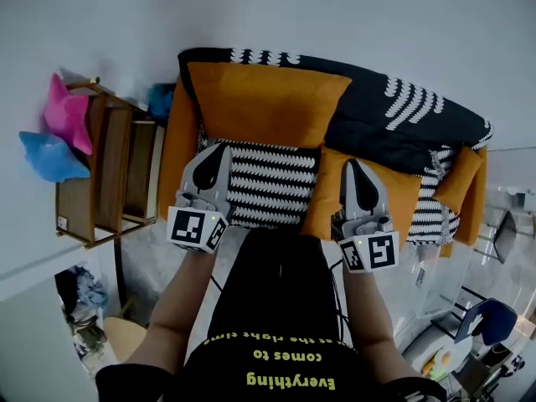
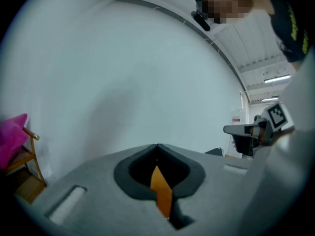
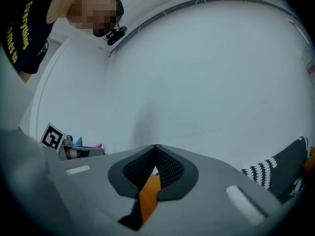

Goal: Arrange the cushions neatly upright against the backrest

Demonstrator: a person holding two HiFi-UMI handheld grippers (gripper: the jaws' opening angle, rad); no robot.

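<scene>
**A:** Where did we have the 2 grippers?

**B:** Our left gripper (image 1: 221,147) and right gripper (image 1: 351,163) sat to the left and right of the striped cushion (image 1: 272,182), near its far edge. Both were closed. Each showed only a sliver of orange fabric (image 2: 161,193) between its jaws, and we could not tell which cushion that fabric belonged to.

**A:** And the other cushions?

**B:** The orange cushion (image 1: 264,99) stood upright against the backrest (image 1: 394,111), just beyond the striped one, on the left part of the sofa (image 1: 177,141). 2 more lay at the right end: a second striped cushion (image 1: 431,208) and a small orange cushion (image 1: 465,178).

**A:** What worried us from there?

**B:** The thin bite. We judged that 1 sharp tug could pull the fabric out of a gripper. The cushion would then swing from the other corner or drop onto the seat. Pushed back unevenly, it could also knock the orange cushion askew, or lean and flop forward.
</scene>
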